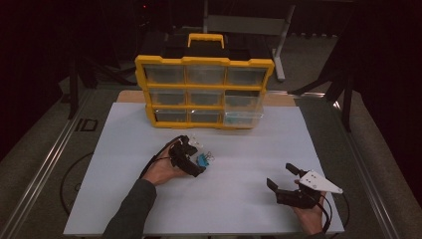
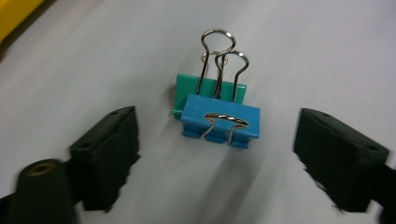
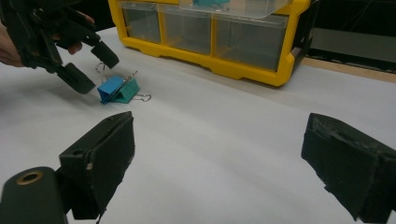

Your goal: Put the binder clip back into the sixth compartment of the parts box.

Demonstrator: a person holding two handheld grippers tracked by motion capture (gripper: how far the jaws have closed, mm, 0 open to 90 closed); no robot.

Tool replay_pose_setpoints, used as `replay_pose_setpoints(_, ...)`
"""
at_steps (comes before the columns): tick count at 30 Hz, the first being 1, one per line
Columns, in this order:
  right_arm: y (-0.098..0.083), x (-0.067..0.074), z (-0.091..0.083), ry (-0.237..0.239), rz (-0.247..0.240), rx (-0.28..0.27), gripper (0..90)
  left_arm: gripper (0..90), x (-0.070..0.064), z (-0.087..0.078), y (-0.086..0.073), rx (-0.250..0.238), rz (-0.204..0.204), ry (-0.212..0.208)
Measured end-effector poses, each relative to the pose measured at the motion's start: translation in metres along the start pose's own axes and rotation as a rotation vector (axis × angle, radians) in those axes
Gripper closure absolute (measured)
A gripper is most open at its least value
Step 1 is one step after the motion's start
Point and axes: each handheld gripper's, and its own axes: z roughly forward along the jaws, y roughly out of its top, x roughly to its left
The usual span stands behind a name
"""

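Two binder clips lie together on the white sheet (image 1: 239, 199): a blue clip (image 2: 219, 121) on top of a teal clip (image 2: 187, 91), their wire handles pointing away. My left gripper (image 2: 217, 154) stands low over them, open, one jaw on each side and neither touching. From above, the left gripper (image 1: 195, 158) sits just left of the clips (image 1: 204, 160). The right gripper view catches the pair of clips (image 3: 116, 89) with the left gripper (image 3: 88, 65) angled down at them. My right gripper (image 1: 282, 177) rests open and empty at the sheet's front right.
A yellow drawer organizer (image 1: 204, 61) with clear drawers stands at the back of the sheet. Its lower right drawer (image 1: 244, 117) is pulled out, with something teal inside (image 3: 210, 2). Bare sheet lies between the two grippers.
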Motion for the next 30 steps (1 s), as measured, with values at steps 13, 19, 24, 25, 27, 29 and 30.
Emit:
replay_pose_setpoints(13,0.0,-0.001,0.0,-0.002,0.001,0.0,9.5,48.5,-0.001,0.013,0.001,0.018,0.042,0.015)
replay_pose_setpoints(19,0.0,-0.001,0.0,-0.003,0.001,0.002,9.5,49.4,-0.002,0.009,0.0,0.017,0.05,0.019)
replay_pose_setpoints(24,0.0,-0.001,0.0,-0.003,0.002,-0.001,9.5,49.5,-0.001,0.0,0.001,0.003,0.044,0.028)
replay_pose_setpoints(25,0.0,-0.001,0.0,-0.003,0.002,-0.001,9.5,49.5,-0.001,-0.002,0.001,0.002,0.044,0.032)
replay_pose_setpoints(27,0.0,-0.001,0.0,-0.002,0.001,-0.001,9.5,49.5,0.0,-0.006,0.002,-0.007,0.036,0.034)
replay_pose_setpoints(29,0.0,-0.001,0.0,-0.002,0.003,-0.001,9.5,49.5,0.001,-0.011,0.002,-0.017,0.032,0.04)
replay_pose_setpoints(30,0.0,-0.001,0.0,-0.002,0.003,-0.001,9.5,49.5,0.001,-0.013,0.003,-0.024,0.027,0.04)
